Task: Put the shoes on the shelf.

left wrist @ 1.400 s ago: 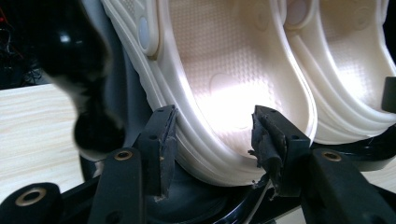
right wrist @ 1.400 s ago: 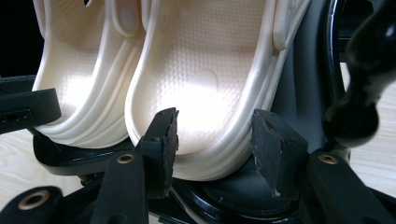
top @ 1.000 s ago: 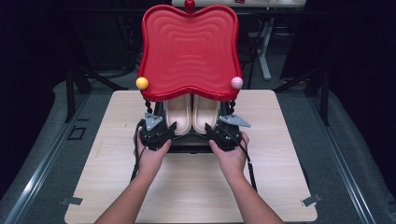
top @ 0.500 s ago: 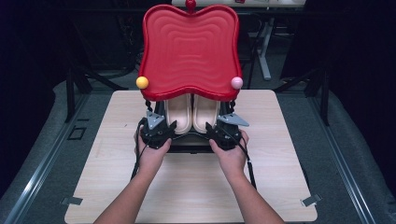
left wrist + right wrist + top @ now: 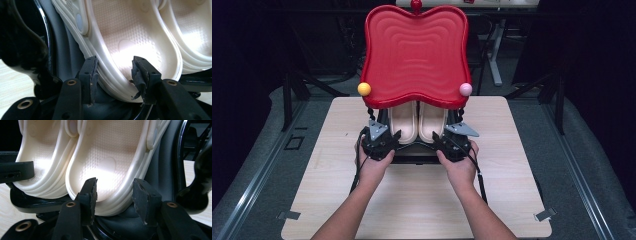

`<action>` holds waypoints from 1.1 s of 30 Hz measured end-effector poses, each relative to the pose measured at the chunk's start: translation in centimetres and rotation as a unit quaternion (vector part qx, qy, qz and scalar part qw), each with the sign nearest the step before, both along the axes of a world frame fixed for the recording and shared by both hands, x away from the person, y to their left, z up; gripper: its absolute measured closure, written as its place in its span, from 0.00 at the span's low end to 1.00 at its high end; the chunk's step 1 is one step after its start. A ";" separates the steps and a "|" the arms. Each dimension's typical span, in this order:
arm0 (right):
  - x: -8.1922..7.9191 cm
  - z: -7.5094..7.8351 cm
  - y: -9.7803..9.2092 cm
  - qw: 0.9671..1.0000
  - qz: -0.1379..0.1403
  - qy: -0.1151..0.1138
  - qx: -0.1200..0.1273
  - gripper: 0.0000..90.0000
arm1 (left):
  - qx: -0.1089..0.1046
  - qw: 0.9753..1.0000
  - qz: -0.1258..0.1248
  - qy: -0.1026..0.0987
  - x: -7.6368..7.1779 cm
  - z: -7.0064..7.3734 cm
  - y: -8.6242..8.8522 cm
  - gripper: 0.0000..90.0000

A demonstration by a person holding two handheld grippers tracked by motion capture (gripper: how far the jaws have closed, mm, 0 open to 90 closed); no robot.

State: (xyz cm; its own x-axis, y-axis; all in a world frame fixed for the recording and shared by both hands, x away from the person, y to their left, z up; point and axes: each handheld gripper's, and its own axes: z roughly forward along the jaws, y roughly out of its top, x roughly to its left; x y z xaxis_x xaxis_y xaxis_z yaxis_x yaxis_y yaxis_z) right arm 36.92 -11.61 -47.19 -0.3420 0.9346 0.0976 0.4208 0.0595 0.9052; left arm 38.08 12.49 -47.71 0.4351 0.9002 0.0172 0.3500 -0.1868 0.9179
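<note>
Two cream clogs stand side by side in a black case base (image 5: pixel 414 154) under a raised red lid (image 5: pixel 414 55). At the heel of the left clog (image 5: pixel 403 122) is my left gripper (image 5: pixel 388 138). It is open, and its jaws straddle the heel rim of that clog (image 5: pixel 117 45), one outside and one inside. My right gripper (image 5: pixel 443 138) is at the right clog (image 5: pixel 432 122). It is open too, with the heel of that clog (image 5: pixel 107 162) between its jaws. A hand holds each gripper.
The case sits mid-table on a light wooden table (image 5: pixel 512 150). A yellow ball (image 5: pixel 364 89) and a pink ball (image 5: pixel 465 89) mark the lid's lower corners, and a red knob (image 5: pixel 416 5) tops it. Dark floor and desk legs surround the table.
</note>
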 end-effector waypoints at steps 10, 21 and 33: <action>0.0 0.1 0.0 1.000 0.001 -0.001 -0.007 0.60 | 0.002 1.000 -0.004 0.000 0.0 0.0 0.1 0.62; -0.2 0.2 -0.1 1.000 0.000 0.000 -0.009 0.59 | -0.005 1.000 -0.002 0.001 -0.2 0.1 0.2 0.60; -1.9 1.0 -0.1 0.999 0.016 -0.018 -0.034 0.56 | -0.005 1.000 -0.020 -0.009 -1.3 0.6 0.6 0.55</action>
State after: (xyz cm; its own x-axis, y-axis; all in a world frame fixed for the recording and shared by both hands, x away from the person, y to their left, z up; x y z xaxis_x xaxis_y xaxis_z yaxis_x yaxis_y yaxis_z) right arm 35.05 -11.74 -46.18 -0.3733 0.9275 0.0220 0.3843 0.1331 0.9135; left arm 36.79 13.07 -47.10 0.4712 0.8819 0.0167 0.3261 -0.1917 0.9257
